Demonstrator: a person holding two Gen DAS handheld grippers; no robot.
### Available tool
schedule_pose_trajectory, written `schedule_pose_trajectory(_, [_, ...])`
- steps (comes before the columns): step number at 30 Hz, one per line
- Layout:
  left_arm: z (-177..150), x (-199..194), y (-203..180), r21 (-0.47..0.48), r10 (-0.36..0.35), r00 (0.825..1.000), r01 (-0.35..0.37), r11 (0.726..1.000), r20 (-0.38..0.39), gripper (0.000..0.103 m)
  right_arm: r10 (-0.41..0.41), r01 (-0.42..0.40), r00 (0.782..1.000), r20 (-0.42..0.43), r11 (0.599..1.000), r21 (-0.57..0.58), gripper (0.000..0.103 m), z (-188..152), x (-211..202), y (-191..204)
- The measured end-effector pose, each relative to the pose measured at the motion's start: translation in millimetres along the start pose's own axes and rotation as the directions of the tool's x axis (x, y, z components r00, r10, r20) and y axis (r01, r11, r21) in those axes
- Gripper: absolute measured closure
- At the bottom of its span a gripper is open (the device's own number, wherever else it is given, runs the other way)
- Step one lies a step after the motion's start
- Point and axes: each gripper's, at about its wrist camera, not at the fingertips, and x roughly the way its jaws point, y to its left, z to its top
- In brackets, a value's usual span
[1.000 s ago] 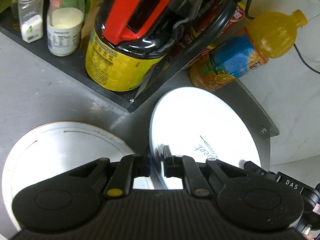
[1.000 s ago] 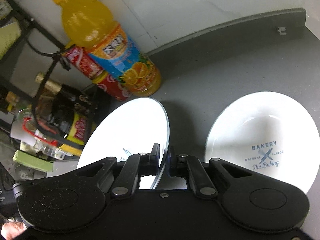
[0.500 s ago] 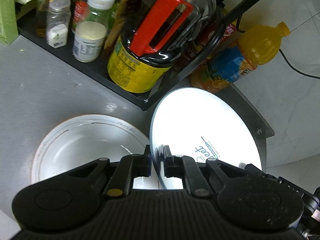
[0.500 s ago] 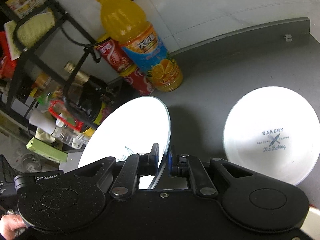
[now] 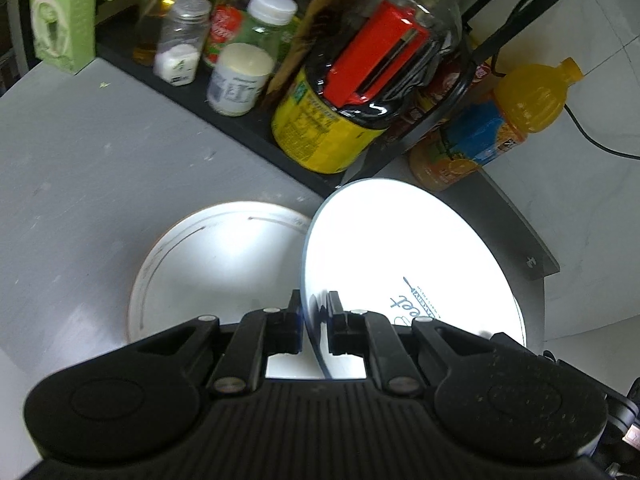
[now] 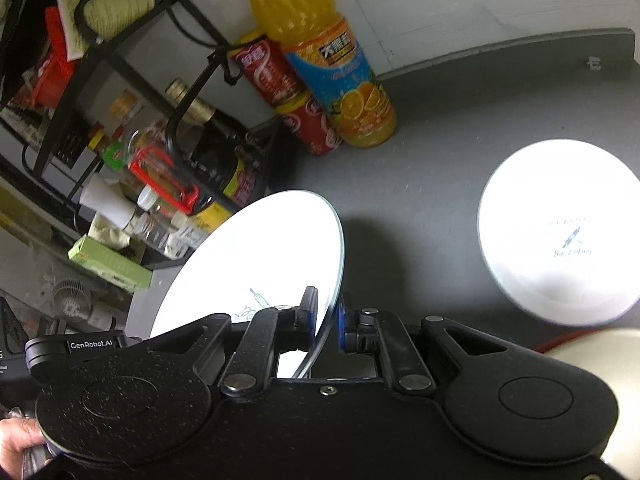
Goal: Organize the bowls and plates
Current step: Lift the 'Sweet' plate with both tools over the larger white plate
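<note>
White plate (image 5: 400,256) with blue script, gripped edge-on, both claws (image 5: 313,322) (image 6: 328,320)

The bakery plate (image 6: 560,232) is glare-washed, its print unreadable, and a cream dish (image 6: 600,352) is cut by the frame's edge.

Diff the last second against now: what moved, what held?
Both grippers, left and right, rose with the shared plate: the brown-rimmed plate and bakery bowl below look smaller. Both grips held; the other dishes stayed on the counter.
</note>
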Motion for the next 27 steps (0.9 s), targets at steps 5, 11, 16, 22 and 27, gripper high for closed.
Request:
schedule_pose_trajectory(5, [-12,-5,14,-0.027,0.02,1.0,-0.019,0.999,0.003,0.094,-0.001,0.001,1.0,-0.021,1.0,-0.019,0.093,-12,3,7])
schedule_pose_trajectory(11, [-22,-3,34,-0.055,0.037,0.999,-0.038,0.998,-0.013,0.094,-0.011,0.01,0.998,-0.055,0.999,-0.032,0.093,-26,12,14])
schedule_pose_trajectory(16, [-31,1,52,-0.085,0.049,0.998,-0.051,0.995,-0.032,0.094,-0.02,0.016,0.996,-0.085,0.999,-0.042,0.093,-34,20,19])
schedule_pose_trajectory(22, [-35,5,65,-0.103,0.059,0.997,-0.063,0.993,-0.045,0.092,-0.03,0.024,0.995,-0.096,0.998,-0.065,0.093,-39,27,27])
schedule_pose_trajectory(27, [-34,7,68,-0.11,0.059,0.997,-0.065,0.992,-0.054,0.092,-0.043,0.035,0.994,-0.104,0.996,-0.078,0.093,-41,32,30])
